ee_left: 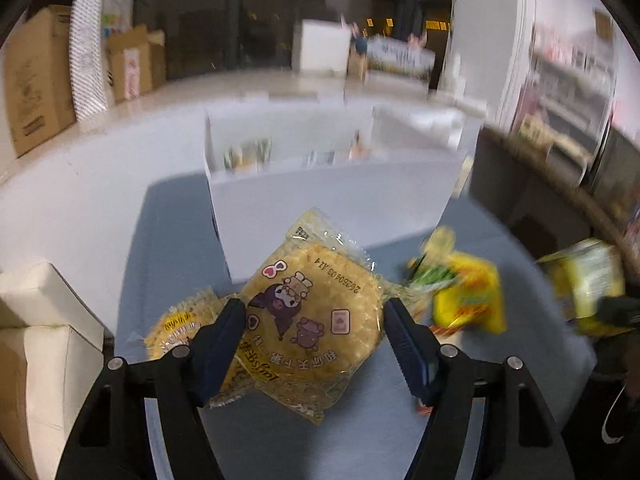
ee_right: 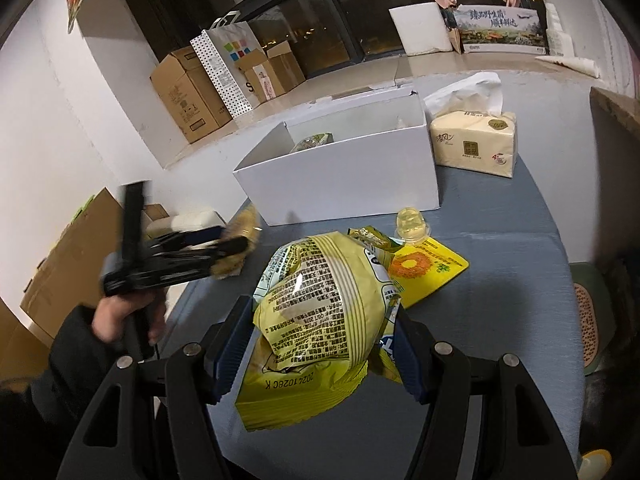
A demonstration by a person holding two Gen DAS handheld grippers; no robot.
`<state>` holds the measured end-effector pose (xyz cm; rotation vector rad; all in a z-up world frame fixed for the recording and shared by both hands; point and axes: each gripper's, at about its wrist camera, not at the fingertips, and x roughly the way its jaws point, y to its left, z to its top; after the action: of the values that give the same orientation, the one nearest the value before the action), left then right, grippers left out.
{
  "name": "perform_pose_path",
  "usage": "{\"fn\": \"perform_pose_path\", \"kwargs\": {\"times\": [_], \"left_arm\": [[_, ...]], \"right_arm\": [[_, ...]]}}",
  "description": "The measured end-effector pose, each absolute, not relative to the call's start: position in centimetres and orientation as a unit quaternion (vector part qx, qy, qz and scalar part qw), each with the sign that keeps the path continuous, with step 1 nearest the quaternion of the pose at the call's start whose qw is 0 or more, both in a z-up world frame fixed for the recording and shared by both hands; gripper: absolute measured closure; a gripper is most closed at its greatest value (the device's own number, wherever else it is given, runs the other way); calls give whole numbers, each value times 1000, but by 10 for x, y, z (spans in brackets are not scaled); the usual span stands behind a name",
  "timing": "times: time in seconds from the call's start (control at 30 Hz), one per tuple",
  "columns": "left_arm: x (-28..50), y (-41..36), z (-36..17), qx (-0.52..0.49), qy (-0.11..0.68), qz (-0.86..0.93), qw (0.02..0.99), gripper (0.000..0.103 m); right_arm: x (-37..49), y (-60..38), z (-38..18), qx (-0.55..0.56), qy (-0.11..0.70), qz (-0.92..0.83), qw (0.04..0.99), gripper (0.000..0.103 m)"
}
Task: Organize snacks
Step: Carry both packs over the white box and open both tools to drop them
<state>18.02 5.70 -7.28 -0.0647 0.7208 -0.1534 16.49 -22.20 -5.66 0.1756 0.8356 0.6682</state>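
Snacks are what you are sorting, and two are in hand now: your left gripper (ee_left: 314, 322) pinches a round noodle cake (ee_left: 312, 312) in a clear cartoon-printed wrapper, both pads against its edges. It is lifted just above a second noodle cake (ee_left: 180, 326) lying on the blue tabletop (ee_left: 172, 232) to its left. Your right gripper (ee_right: 324, 344) is closed on a puffy yellow snack bag (ee_right: 320, 312), the pads pressing into its sides.

To do this step well, carry each packet up and over the near wall of the white box (ee_right: 340, 184) before you let go; the bag is soft and air-filled, so hold your squeeze steady and keep it level so it does not slip. Move one hand at a time, since both head for the same opening.

Beyond the bag lie a flat yellow packet (ee_right: 432, 270) and a small jelly cup (ee_right: 410, 226), still on the tabletop. Farther off, the box already holds one green packet (ee_right: 312, 142); a tissue pack (ee_right: 474, 144) stands at its right.
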Motion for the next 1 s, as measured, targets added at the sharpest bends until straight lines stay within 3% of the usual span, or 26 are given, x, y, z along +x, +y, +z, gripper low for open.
{"fn": "perform_pose_path", "kwargs": {"times": [0.3,0.7,0.77,0.8,0.83,0.87,1.0], "left_arm": [[211,61,0,-86,287,-87,950,28],[332,60,2,-68,309,-67,946,27],[344,57,-5,-52,326,-71,941,25],[350,56,-10,-47,343,-76,935,21],[354,56,-16,-46,356,-74,930,7],[356,57,-21,-47,361,-66,929,0],[351,60,-33,-50,366,-56,927,0]], "right_arm": [[247,-194,-17,80,363,305,877,34],[389,-155,-14,95,396,260,875,34],[399,-150,-15,80,399,254,877,31],[406,-147,-18,71,412,252,873,25],[410,-146,-22,70,423,256,866,19],[411,-146,-25,68,428,259,863,10],[406,-155,-28,58,412,228,880,8]]}}
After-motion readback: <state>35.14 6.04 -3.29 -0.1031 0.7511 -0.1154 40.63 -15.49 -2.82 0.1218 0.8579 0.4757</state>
